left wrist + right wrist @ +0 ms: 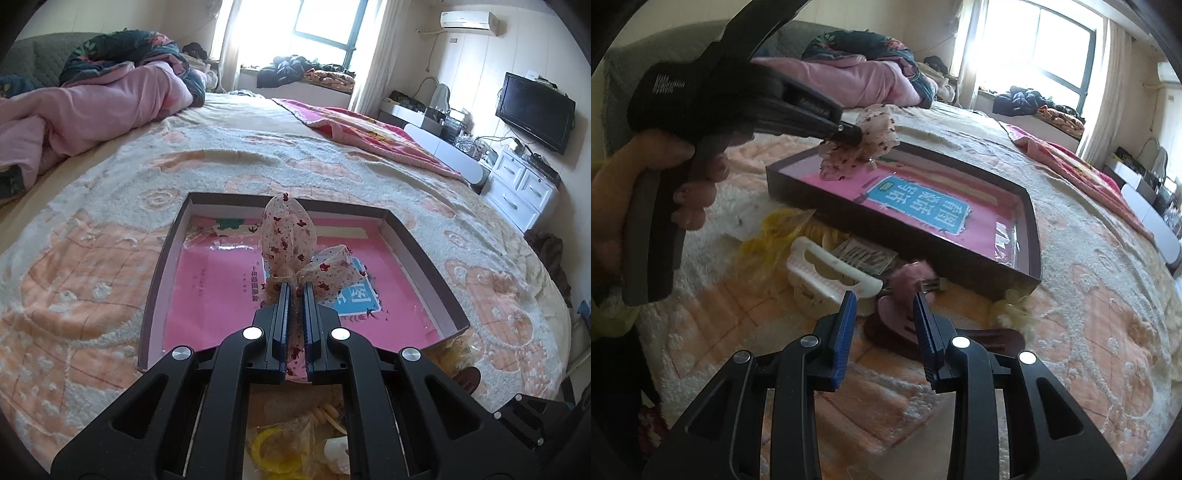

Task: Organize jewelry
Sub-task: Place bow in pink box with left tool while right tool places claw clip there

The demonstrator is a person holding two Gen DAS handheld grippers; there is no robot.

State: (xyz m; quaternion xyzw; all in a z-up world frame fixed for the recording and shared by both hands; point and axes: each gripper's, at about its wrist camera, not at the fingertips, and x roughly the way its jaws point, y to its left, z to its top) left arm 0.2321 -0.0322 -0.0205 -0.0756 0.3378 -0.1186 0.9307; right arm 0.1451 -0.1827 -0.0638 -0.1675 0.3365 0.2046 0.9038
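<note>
Your left gripper (295, 291) is squeezed tight, with a spotted bow pinched between its blue pads (284, 314). It points forward and tips down. Your left hand (646, 192) wraps around its handle, thumb on top and fingers curled under, on the left side of the right camera's picture. Your right gripper (884, 308) sits nearer and lower, tipped down too. Its jaws stand a little apart, and nothing is squeezed between them.

Daylight floods from blown-out window (295, 26); bed (110, 229) evenly lit. Strong fisheye bending, dark vignette corners. Near hand (635, 192) and foreground clutter slightly soft.
</note>
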